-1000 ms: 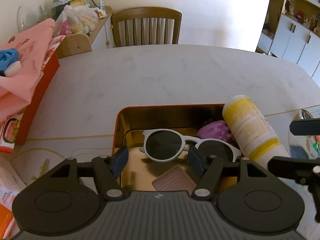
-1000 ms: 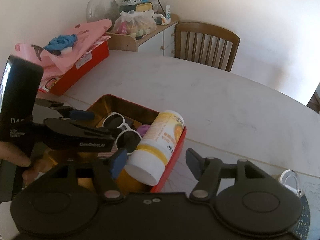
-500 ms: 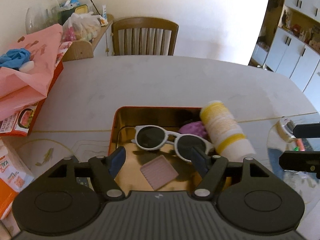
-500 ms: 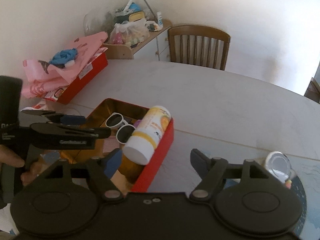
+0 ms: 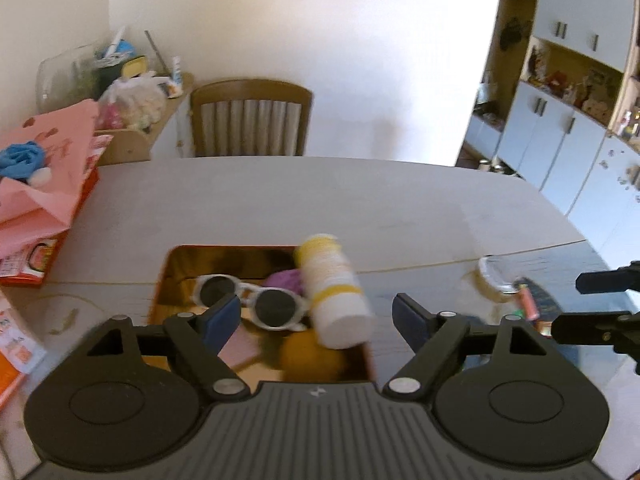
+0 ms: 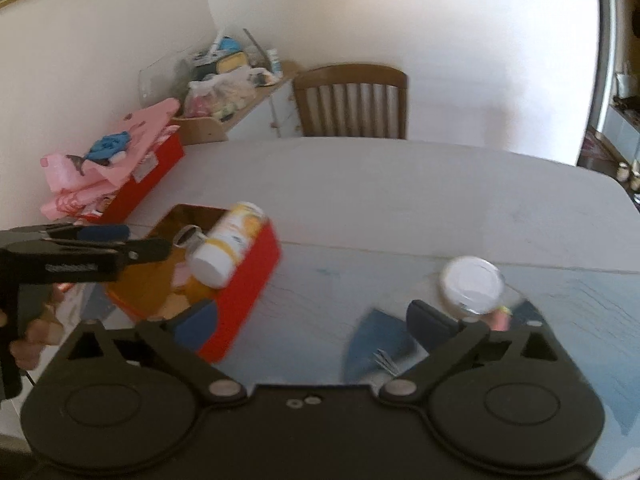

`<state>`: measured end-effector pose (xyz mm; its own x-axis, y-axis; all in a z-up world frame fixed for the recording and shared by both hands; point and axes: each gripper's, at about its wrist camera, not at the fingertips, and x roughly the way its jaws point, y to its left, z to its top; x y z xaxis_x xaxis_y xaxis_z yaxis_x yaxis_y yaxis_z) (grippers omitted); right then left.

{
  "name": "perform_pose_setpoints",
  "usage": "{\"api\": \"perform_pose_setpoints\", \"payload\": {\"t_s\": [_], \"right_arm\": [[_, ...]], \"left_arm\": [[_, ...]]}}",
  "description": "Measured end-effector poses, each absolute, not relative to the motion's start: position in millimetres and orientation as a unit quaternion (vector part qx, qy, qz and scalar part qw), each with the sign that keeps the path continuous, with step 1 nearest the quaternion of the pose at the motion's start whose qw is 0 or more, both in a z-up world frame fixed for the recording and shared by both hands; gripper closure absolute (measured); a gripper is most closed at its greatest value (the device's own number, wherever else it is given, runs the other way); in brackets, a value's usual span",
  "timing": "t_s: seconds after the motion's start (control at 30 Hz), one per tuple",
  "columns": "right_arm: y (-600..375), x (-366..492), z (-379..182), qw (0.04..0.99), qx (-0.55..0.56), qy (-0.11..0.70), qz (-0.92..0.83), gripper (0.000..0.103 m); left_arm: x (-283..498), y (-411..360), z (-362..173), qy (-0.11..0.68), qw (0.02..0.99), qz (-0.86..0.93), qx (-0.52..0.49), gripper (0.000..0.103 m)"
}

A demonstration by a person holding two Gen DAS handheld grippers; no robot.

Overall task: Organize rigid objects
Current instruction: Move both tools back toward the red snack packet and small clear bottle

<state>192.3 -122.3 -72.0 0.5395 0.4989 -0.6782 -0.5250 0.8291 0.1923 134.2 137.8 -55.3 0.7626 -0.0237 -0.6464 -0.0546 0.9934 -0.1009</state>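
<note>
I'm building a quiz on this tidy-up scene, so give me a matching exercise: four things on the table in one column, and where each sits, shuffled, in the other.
Things:
1. white sunglasses
2. yellow and white bottle
3. clear jar with a white lid
4. pink bag

Places:
A. standing on the table, outside the tin
B. lying flat on the bottom of the red tin
C. far left side of the table, on a red box
D. tilted, leaning on the tin's right rim

Pairs: 1-B, 2-D, 3-A, 4-C
</note>
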Motion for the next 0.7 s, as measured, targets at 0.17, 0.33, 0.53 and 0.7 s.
{"api": "perform_pose_setpoints", "payload": {"t_s": [0.17,0.33,0.53,0.7], "right_arm": [[-169,199,-85,0.88,-0.016,0.395,0.265,0.002],[-207,209,-99,0.882,-0.012,0.402,0.245,0.002],[-237,220,-117,0.876,-0.023,0.418,0.242,0.003],[-253,227,-129,0.866,-0.046,0.426,0.257,0.008]], "left_arm": [[138,99,-55,0.345,0.937,-0.016,-0.055,0.019],[146,60,-63,0.354,0.933,-0.034,-0.049,0.019],[155,14,-77,0.363,0.93,-0.056,-0.031,0.019],[164,-18,-91,0.374,0.924,-0.072,-0.02,0.019]]}}
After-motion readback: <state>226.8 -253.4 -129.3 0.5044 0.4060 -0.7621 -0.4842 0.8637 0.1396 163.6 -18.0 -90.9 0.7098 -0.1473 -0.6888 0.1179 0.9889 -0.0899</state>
